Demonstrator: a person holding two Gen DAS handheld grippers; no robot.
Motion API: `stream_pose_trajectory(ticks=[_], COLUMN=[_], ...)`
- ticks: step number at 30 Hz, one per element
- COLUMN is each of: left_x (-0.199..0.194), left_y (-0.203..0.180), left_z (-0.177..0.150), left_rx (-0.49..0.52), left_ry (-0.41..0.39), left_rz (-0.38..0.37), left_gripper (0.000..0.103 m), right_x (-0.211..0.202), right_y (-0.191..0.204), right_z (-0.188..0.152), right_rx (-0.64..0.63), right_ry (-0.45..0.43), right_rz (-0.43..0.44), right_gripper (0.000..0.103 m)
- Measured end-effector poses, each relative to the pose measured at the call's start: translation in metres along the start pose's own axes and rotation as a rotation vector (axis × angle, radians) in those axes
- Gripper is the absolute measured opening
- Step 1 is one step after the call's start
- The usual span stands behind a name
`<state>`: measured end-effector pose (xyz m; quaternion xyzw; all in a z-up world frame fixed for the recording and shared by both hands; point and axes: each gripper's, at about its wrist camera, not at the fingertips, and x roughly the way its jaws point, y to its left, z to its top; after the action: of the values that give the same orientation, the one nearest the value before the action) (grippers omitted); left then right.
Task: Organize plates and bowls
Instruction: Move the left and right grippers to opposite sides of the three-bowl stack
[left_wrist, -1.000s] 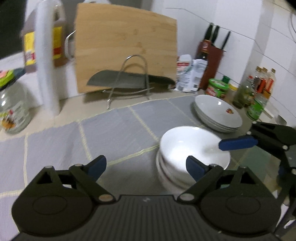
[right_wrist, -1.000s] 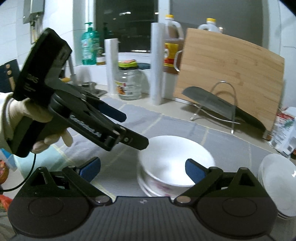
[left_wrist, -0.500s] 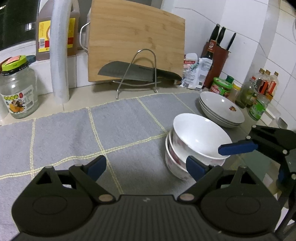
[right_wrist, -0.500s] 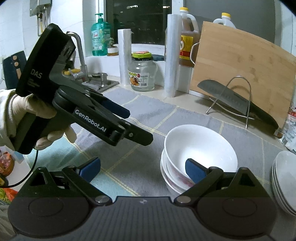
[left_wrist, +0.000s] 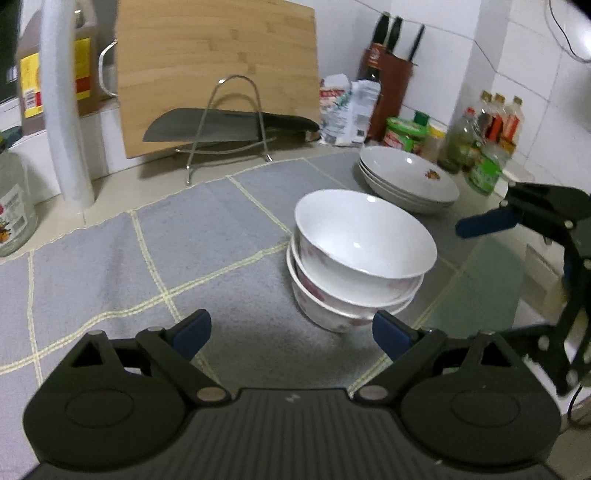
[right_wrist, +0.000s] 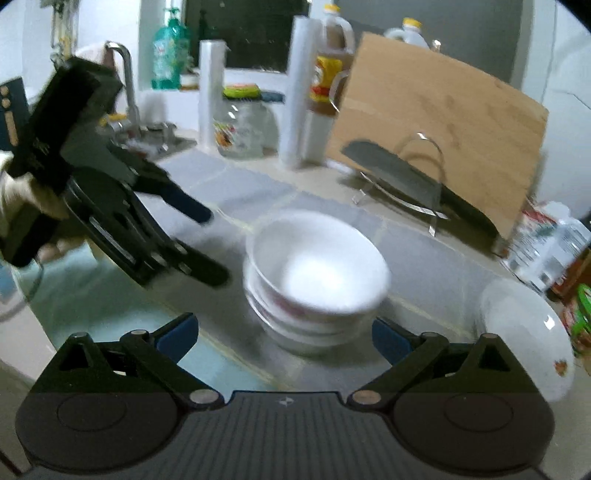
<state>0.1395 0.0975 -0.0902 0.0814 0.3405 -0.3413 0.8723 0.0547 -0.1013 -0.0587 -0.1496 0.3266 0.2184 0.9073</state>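
Observation:
A stack of three white bowls (left_wrist: 358, 258) with pink patterns stands on the grey mat (left_wrist: 147, 251). It also shows in the right wrist view (right_wrist: 314, 280). A stack of white plates (left_wrist: 406, 181) lies behind it to the right, seen at the right edge of the right wrist view (right_wrist: 528, 332). My left gripper (left_wrist: 291, 332) is open and empty, just in front of the bowls. My right gripper (right_wrist: 284, 336) is open and empty, close in front of the bowls. Each gripper shows in the other's view.
A wooden cutting board (left_wrist: 218, 70) leans on the wall behind a wire rack holding a cleaver (left_wrist: 225, 125). A knife block (left_wrist: 388, 88), bottles (left_wrist: 495, 125), a glass jar (left_wrist: 14, 199), a paper roll (left_wrist: 62, 103) and a sink tap (right_wrist: 122, 81) line the counter.
Both grippers have drawn back and lowered from above the bowls. The stack now sits farther ahead and is seen more from the side. The right gripper's blue finger has moved off the bowl's rim.

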Motion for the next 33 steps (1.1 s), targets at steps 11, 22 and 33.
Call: stream_pose_trajectory(ticks=[11, 22, 33], left_x=[0.05, 0.071, 0.07], left_y=[-0.027, -0.044, -0.043], left_z=[-0.008, -0.007, -0.012], left_rx=[0.092, 0.179, 0.124], left_ry=[0.144, 0.187, 0.126], left_rz=[-0.045, 0.037, 0.081], left_gripper=[0.096, 0.103, 0.103], right_x=[0.048, 0.076, 0.081], right_y=[-0.037, -0.05, -0.063], right_z=[-0.029, -0.035, -0.036], right_rx=[0.082, 0.035, -0.031], right_ry=[0.131, 0.19, 0.146], right_rz=[-0.038, 0.06, 0.155], right_gripper=[0.103, 0.103, 0.103])
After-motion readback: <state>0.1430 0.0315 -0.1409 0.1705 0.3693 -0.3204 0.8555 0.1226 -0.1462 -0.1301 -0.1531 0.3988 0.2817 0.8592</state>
